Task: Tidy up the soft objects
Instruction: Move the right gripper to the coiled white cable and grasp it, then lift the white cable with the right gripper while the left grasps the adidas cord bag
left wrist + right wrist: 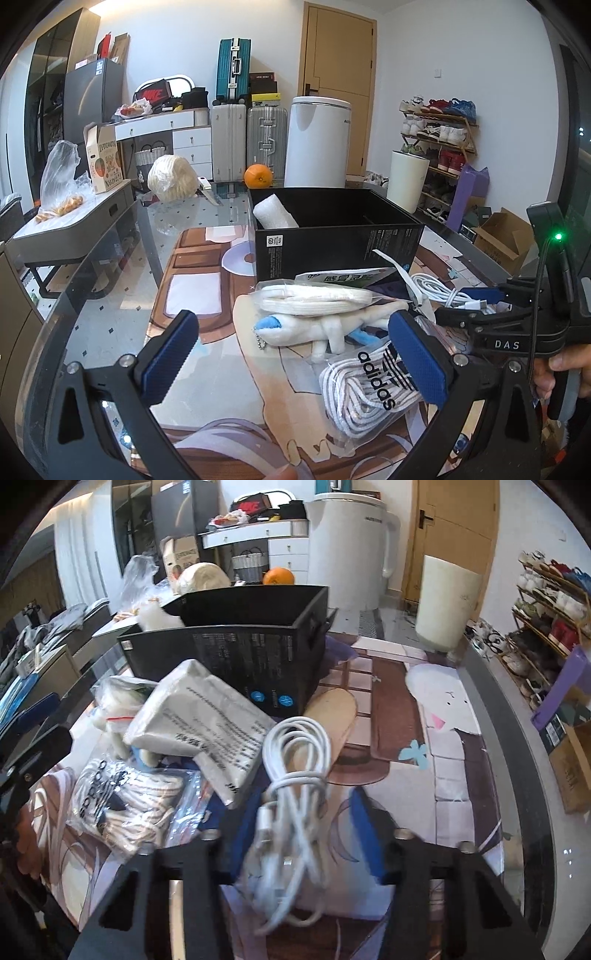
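Right gripper (299, 834) is pinching the white cable (295, 782); left gripper (295, 354) is hovering spread over the shoelace bag (373, 391).

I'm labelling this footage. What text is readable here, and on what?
"adidas": bagged striped laces.
"DAS": right gripper body.
"NIKE": red shoebox.
Black box fine print, white packet print, cardboard carton: too small or blurred.
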The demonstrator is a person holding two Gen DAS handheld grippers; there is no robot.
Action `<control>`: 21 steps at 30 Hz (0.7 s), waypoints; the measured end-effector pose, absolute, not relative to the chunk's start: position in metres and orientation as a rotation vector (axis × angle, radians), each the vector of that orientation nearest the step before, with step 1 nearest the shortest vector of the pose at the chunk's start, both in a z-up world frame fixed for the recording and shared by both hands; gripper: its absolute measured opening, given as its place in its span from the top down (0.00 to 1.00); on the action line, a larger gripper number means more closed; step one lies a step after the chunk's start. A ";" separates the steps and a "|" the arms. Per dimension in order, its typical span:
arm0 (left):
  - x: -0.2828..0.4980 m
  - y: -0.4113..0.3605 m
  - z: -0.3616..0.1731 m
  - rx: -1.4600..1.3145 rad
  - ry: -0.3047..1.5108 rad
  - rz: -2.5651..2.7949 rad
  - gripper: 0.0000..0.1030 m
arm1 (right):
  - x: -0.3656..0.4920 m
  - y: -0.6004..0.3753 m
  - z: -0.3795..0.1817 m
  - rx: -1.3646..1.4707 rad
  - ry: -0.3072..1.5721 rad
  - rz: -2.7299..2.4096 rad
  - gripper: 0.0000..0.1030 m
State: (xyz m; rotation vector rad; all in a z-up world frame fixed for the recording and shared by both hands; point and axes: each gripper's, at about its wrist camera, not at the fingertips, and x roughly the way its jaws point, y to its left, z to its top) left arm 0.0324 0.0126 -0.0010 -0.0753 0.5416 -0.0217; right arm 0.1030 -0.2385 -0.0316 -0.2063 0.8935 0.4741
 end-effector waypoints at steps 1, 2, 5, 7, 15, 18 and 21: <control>0.032 0.013 -0.001 -0.075 0.541 -0.024 0.00 | 0.102 -0.238 -0.031 -0.215 0.885 0.481 0.66; 0.033 0.013 -0.001 -0.076 0.542 -0.026 0.00 | 0.101 -0.237 -0.031 -0.219 0.880 0.485 0.69; 0.034 0.014 -0.001 -0.083 0.547 -0.029 0.00 | 0.101 -0.237 -0.031 -0.216 0.878 0.490 0.71; 0.033 0.014 0.000 -0.085 0.545 -0.027 0.00 | 0.102 -0.239 -0.031 -0.207 0.882 0.500 0.72; 0.032 0.010 0.000 -0.060 0.540 -0.025 0.00 | 0.098 -0.242 -0.028 -0.193 0.845 0.523 0.72; 0.031 0.007 0.000 -0.042 0.539 -0.026 0.00 | 0.093 -0.244 -0.021 -0.186 0.807 0.529 0.72; 0.031 0.003 0.000 -0.022 0.543 -0.032 0.00 | 0.088 -0.246 -0.013 -0.191 0.776 0.525 0.72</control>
